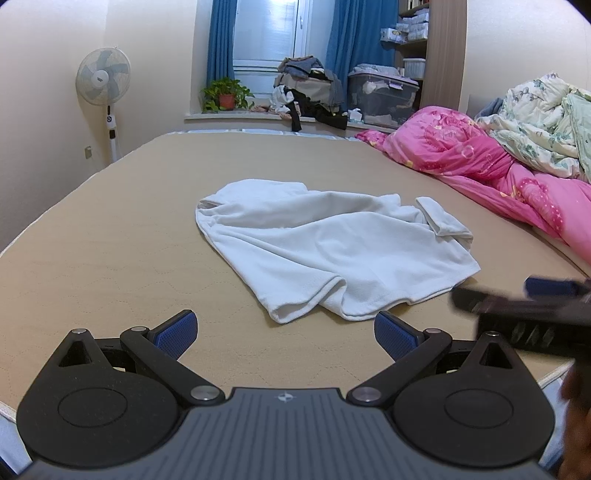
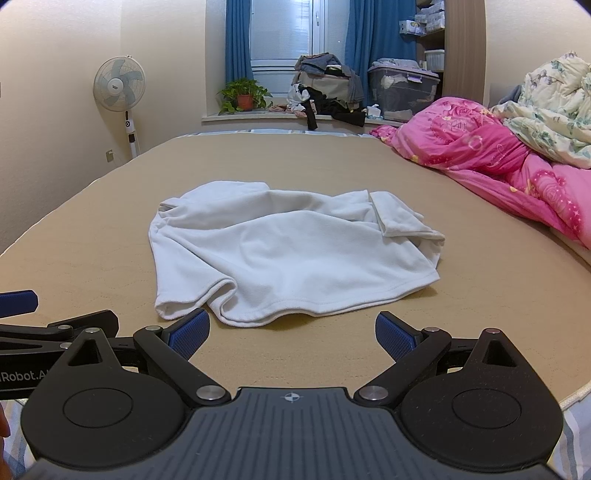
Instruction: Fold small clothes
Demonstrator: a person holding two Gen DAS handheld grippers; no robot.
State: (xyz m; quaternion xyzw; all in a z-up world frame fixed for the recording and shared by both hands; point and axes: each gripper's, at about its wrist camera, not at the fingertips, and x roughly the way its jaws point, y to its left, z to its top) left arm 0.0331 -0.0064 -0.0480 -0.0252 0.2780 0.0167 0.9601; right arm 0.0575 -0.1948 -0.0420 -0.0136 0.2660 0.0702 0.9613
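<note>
Spread across both frames is a tan quilted bed surface (image 1: 110,229), on which a crumpled white cotton garment (image 1: 325,251) is seen at centre. Both the left gripper (image 1: 284,332) and right gripper (image 2: 291,332) are held wide apart, empty, at bottom.

Home bedroom, bed (image 1: 110,229), pink quilt (image 1: 480,158), standing fan (image 1: 103,79), curtained window (image 2: 284,33)

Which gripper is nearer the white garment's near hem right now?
Right, though not by much. The right gripper sits open just short of the white garment's hem, its left pad nearly touching. The left gripper is open too, slightly farther back and leftward.
</note>
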